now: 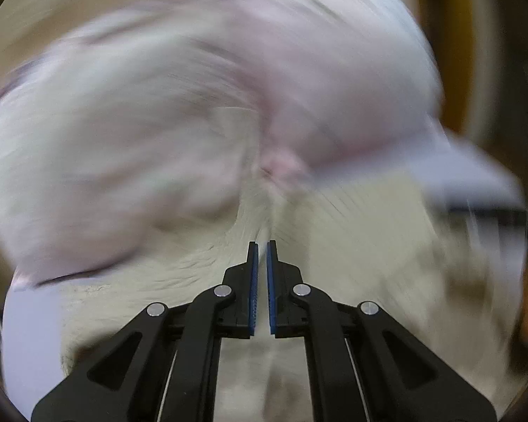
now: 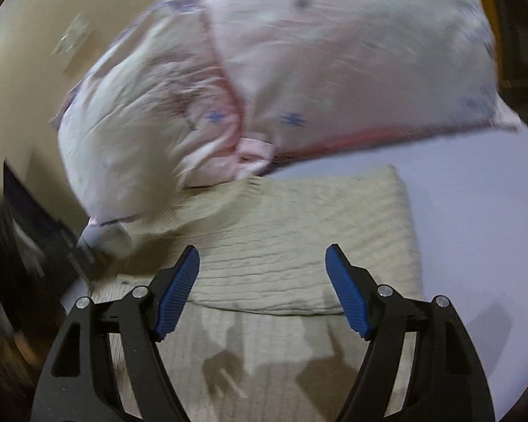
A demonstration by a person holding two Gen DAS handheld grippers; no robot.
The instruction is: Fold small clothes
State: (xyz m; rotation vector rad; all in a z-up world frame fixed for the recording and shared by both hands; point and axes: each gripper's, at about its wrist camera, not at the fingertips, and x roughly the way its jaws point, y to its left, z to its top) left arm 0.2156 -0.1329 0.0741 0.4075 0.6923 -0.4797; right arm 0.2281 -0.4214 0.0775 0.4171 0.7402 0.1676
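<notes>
A cream knitted sweater (image 2: 299,232) lies folded flat on the pale table (image 2: 475,228), its far edge overlapped by a crumpled pink printed garment (image 2: 299,70).

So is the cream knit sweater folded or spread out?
Folded: the sweater shows a doubled layer with a fold edge across it.

Your left wrist view is heavily motion-blurred: the pale pink garment (image 1: 193,112) ahead of the jaws smears into curved streaks, while the jaws themselves stay sharp. Your right wrist view is clearer, with only mild smear on the cloth beyond the jaws. Light is soft and even, coming from above; gripper shadows fall on the cream knit (image 2: 281,228) between the jaws. Both frames bend and darken at the fisheye rim.
</notes>
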